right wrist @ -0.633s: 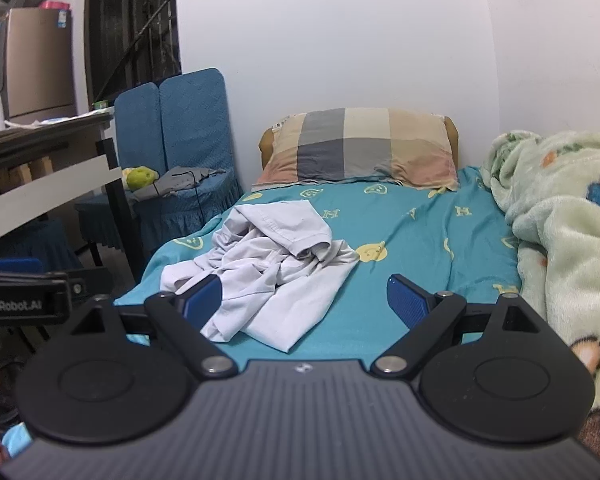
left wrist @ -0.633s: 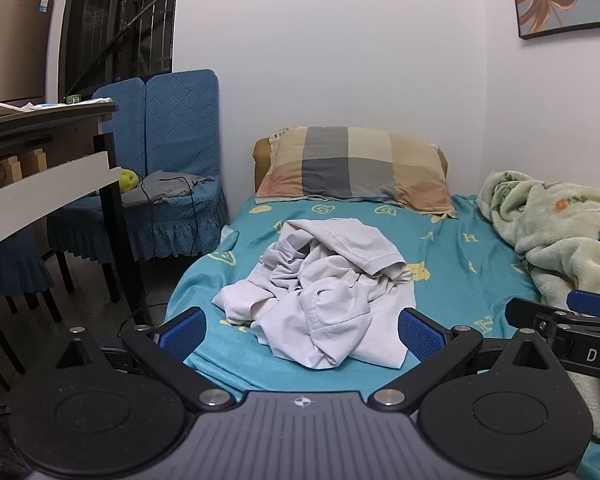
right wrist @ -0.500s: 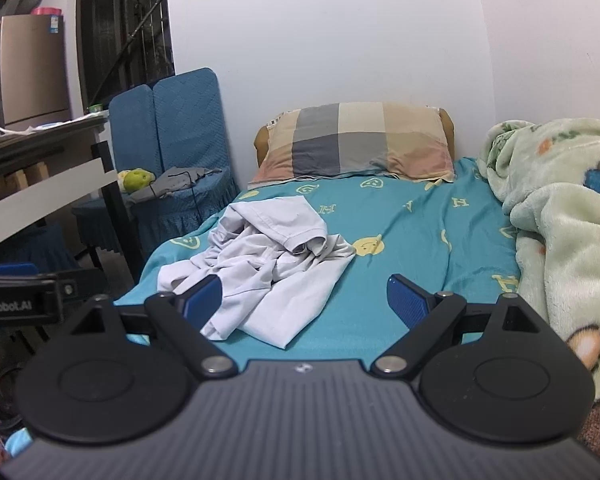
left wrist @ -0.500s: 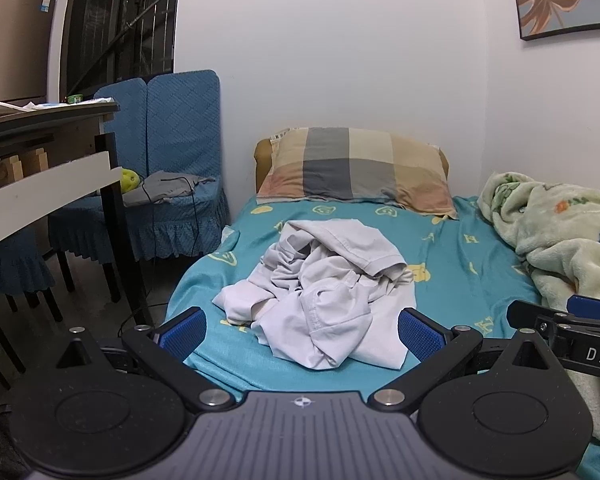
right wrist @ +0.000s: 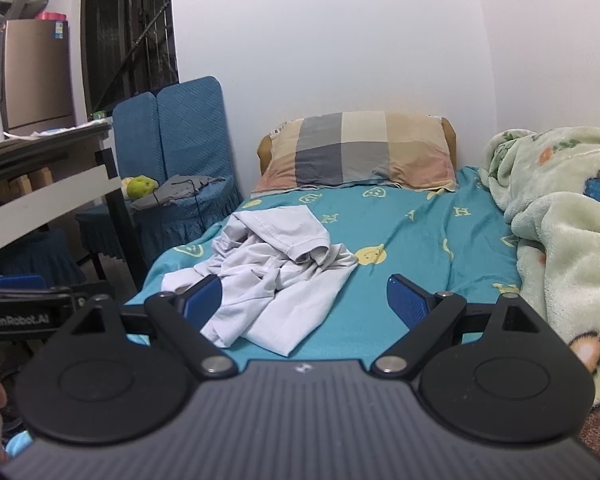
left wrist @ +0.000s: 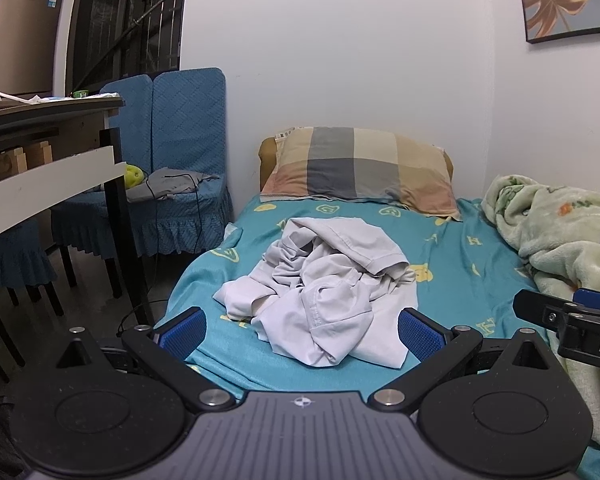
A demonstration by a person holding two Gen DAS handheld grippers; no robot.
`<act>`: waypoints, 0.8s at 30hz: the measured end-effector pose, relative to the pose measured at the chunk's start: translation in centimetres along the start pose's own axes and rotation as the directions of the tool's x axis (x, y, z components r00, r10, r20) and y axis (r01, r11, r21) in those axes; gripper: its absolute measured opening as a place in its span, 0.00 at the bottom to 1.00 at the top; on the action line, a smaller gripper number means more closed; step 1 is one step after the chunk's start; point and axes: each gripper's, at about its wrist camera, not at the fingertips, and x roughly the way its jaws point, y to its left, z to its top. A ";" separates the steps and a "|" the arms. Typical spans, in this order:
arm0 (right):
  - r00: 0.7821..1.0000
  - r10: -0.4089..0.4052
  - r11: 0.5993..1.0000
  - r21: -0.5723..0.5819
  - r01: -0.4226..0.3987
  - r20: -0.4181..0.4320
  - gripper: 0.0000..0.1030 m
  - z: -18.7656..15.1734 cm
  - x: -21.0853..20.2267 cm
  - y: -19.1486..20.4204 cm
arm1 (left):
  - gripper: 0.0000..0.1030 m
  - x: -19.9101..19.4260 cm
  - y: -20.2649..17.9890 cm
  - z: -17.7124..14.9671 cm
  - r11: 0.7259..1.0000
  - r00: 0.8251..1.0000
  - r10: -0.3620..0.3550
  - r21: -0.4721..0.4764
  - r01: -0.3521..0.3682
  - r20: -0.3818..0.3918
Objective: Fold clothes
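Note:
A crumpled light grey garment (left wrist: 324, 284) lies in a heap on the teal bed sheet (left wrist: 452, 264), near the bed's foot end. It also shows in the right wrist view (right wrist: 276, 276), left of centre. My left gripper (left wrist: 302, 334) is open and empty, held short of the garment's near edge. My right gripper (right wrist: 304, 300) is open and empty, held over the foot of the bed with the garment by its left finger. The right gripper's body (left wrist: 572, 328) shows at the right edge of the left wrist view.
A plaid pillow (left wrist: 360, 168) lies at the head of the bed against the wall. A pale green fleece blanket (right wrist: 564, 232) is piled along the bed's right side. Blue covered chairs (left wrist: 180, 168) and a desk (left wrist: 40, 152) stand left of the bed.
The right gripper has tilted and shifted slightly, so the bed sits a little lower and more to the left in its view. The left gripper has hardly moved. The garment is unmoved.

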 end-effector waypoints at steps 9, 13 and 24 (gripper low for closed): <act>1.000 0.006 1.000 0.024 -0.006 -0.008 0.88 -0.2 0.2 -0.6 | 1.00 0.0 -0.2 -0.3 1.000 1.000 0.010 0.011 -0.010 0.007; 1.000 0.015 1.000 0.017 -0.015 -0.004 0.88 -0.2 0.1 -0.5 | 1.00 -0.1 -0.3 -0.4 1.000 1.000 0.006 0.018 -0.006 0.007; 1.000 -0.009 1.000 0.021 0.009 0.001 0.88 -0.1 0.0 -0.9 | 1.00 -0.1 -0.2 -0.6 0.999 1.000 -0.022 0.046 0.022 0.006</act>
